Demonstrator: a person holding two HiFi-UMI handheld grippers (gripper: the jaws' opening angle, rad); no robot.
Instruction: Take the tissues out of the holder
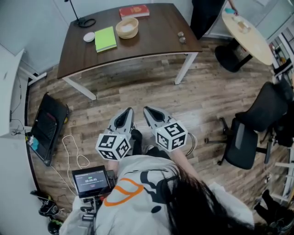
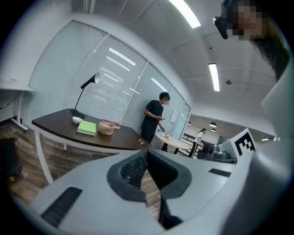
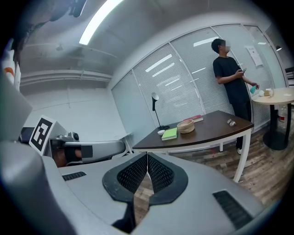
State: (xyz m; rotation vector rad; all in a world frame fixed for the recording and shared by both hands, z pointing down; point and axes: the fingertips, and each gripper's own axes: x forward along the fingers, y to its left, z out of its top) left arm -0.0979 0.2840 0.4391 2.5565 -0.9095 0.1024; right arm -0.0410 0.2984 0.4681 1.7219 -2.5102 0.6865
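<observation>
**Well back from the desk (image 1: 151,43): approach step, nothing gripped**

Round wooden holder (image 1: 127,27) sits at the desk's far side, by a green notebook (image 1: 105,38); tissues too small to see. L gripper (image 2: 146,153) and R gripper (image 3: 147,156): jaws together, empty. Next, I reckon: I close in, then open one pair above the holder.

Dark brown top, white legs on the table (image 1: 151,42). Lime green notebook (image 1: 105,38), red book (image 1: 134,11), pale tan basket (image 1: 127,27). Grey-brown plank pattern on the floor (image 1: 138,87). Grey shells, black ribbed pads, black-and-white square markers on the left gripper (image 1: 129,110) and right gripper (image 1: 147,110).
</observation>
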